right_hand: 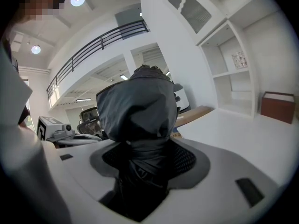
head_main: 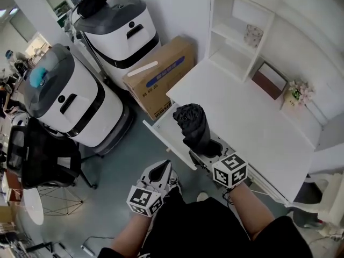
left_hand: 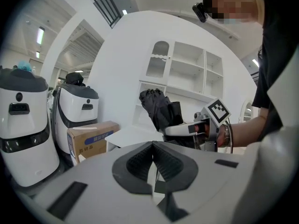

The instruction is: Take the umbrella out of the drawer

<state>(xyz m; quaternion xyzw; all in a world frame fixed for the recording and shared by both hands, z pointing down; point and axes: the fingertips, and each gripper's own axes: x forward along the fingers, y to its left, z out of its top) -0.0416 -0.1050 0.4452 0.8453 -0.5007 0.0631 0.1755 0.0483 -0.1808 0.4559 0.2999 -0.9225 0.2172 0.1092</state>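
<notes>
Umbrella (head_main: 193, 125), black, folded and of wrinkled fabric, is in our right gripper (head_main: 211, 147), whose two jaws are closed on its lower part; in the right gripper view the dark pads press the cloth from both sides. It stands nearly upright, with its bunched top pointing away from us, in the air over the front edge of the white desk (head_main: 252, 117). Under it, the flat white drawer (head_main: 169, 141) is pulled out from the front of this desk and is open. We cannot see what lies inside the drawer. Our left gripper (head_main: 159, 172) hangs in front of the desk, lower and apart from the drawer; its ribbed pads are together and there is nothing between them. We judge that the main step is almost done, because the umbrella looks free of the drawer and touches no part of it. What remains, as we think, is to carry it fully away from the desk front.
</notes>
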